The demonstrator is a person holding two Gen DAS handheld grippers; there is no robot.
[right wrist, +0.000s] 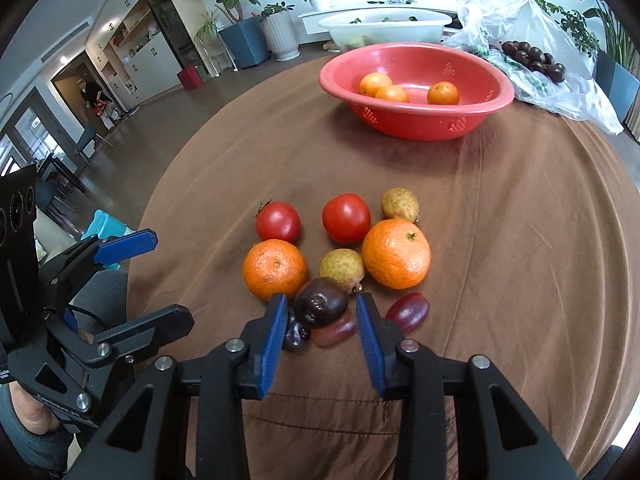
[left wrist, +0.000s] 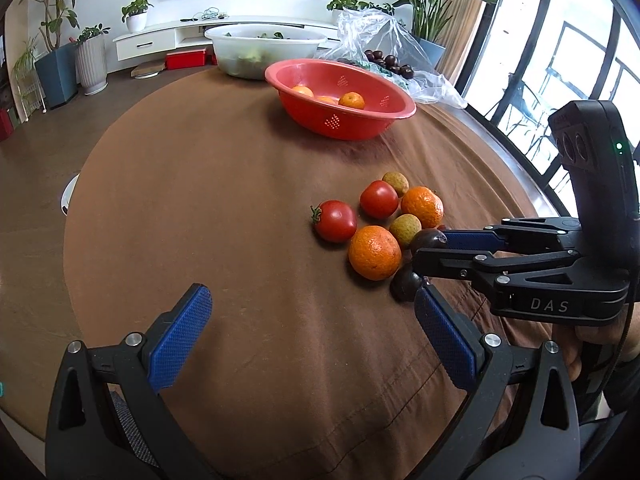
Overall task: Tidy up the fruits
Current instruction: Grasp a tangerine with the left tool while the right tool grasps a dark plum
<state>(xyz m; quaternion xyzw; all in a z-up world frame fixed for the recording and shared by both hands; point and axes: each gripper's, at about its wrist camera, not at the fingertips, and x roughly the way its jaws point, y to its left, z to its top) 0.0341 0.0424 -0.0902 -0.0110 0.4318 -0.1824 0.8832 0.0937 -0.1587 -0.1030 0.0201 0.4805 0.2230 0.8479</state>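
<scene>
Right wrist view puts your right gripper [right wrist: 322, 314] around a dark purple round plum [right wrist: 320, 307], pads apart from its skin. Beneath it, a second dark fruit [right wrist: 295, 334] and a reddish grape [right wrist: 334, 332] are half hidden. Just beyond lie tangerines, tomatoes and small greenish-brown fruits; farther off, the red plastic colander [right wrist: 416, 120]. Your left gripper [left wrist: 314, 312] hangs wide open, empty.

Bare tabletop [right wrist: 240, 152] lies open between the fruit cluster and the red basin [right wrist: 416, 120]. Around the dark plum [right wrist: 320, 306], an orange [right wrist: 275, 269], a yellow-green fruit [right wrist: 341, 268] and grapes [right wrist: 408, 307] crowd close
</scene>
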